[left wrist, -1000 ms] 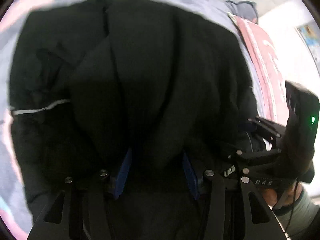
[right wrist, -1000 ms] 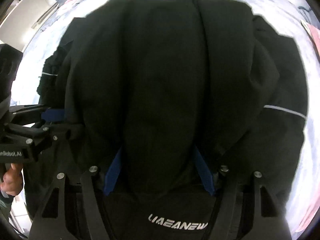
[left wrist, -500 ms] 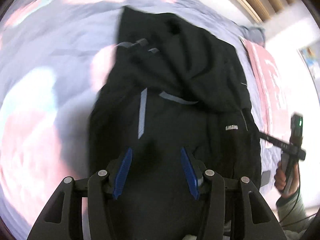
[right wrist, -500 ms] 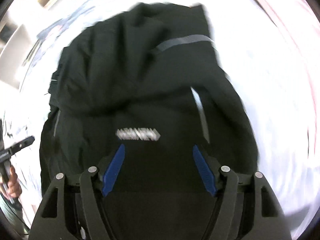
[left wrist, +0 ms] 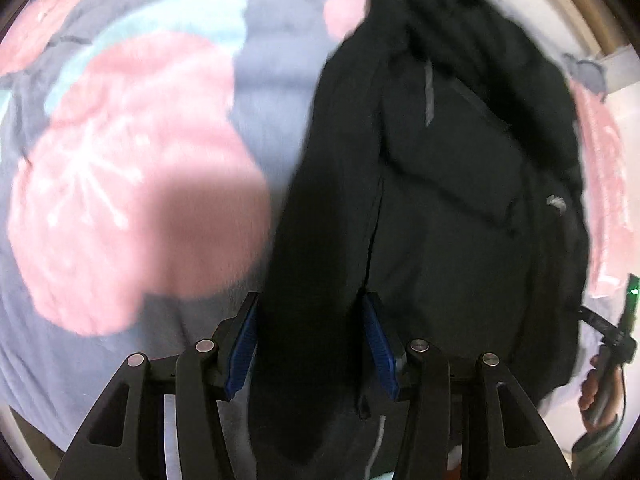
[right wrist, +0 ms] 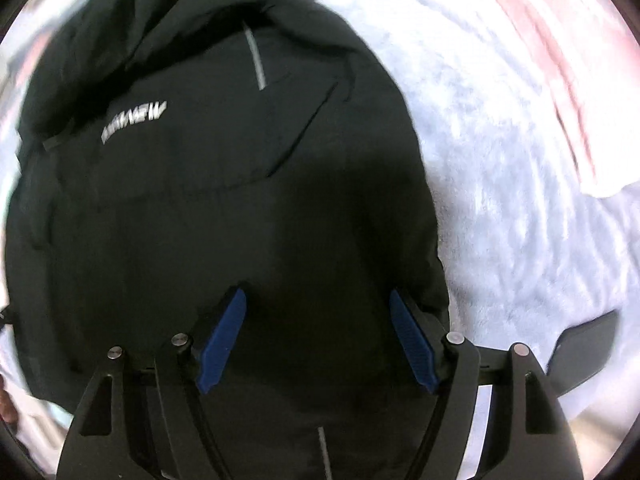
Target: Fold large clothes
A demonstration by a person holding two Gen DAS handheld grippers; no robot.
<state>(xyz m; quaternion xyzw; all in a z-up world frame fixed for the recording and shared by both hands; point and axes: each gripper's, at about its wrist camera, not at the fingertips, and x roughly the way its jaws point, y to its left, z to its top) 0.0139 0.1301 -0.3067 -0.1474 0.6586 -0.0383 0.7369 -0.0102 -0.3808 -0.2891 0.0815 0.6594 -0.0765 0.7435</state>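
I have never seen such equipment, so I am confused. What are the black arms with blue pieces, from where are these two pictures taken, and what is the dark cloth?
A person holds two hand grippers, each carrying a camera that looks along its fingers. One picture is from the left gripper, the other from the right gripper. A black jacket lies on a flowered blanket. Both grippers are open, with jacket fabric between their blue pads; neither clamps it.
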